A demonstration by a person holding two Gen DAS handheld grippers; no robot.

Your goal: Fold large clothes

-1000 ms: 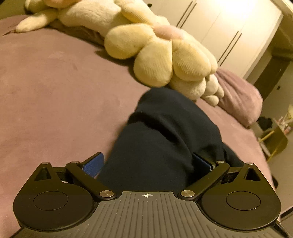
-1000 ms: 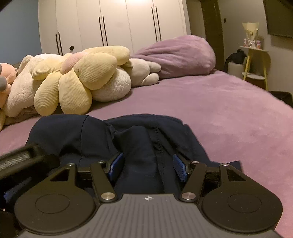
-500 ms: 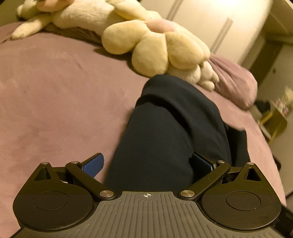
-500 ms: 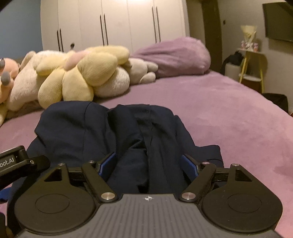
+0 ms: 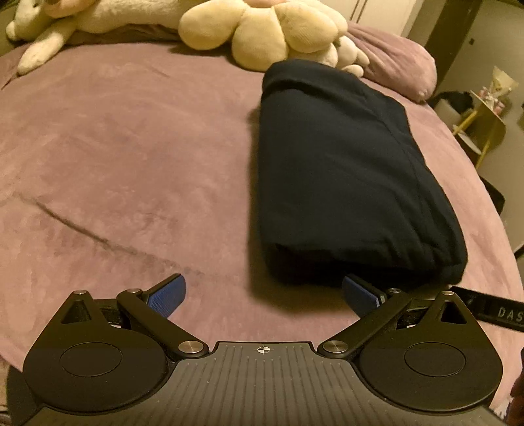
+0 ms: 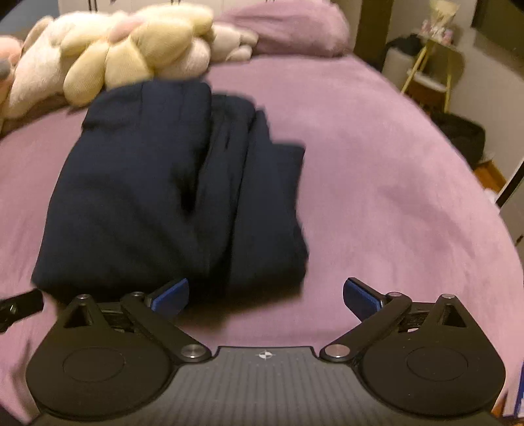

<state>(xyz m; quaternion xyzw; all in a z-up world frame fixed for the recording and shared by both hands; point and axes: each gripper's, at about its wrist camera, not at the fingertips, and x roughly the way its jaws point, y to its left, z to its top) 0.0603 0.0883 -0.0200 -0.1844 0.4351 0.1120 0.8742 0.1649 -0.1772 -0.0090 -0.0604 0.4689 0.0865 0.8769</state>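
A dark navy garment (image 5: 344, 170) lies folded in a thick oblong bundle on the purple bed cover (image 5: 131, 147). In the right wrist view the garment (image 6: 170, 196) shows stacked folds along its right side. My left gripper (image 5: 263, 293) is open and empty, just in front of the bundle's near end, its right finger close to the cloth. My right gripper (image 6: 265, 295) is open and empty, in front of the bundle's near right corner. The right wrist view is blurred.
Cream plush toys (image 5: 262, 29) and a purple pillow (image 5: 399, 68) lie at the head of the bed behind the garment. A yellow side table (image 6: 432, 68) stands beyond the bed's right edge. Part of the other gripper (image 5: 491, 311) shows at right.
Both grippers have opened wider and drawn back off the garment. The garment now lies flat on the bed, apart from the fingers.
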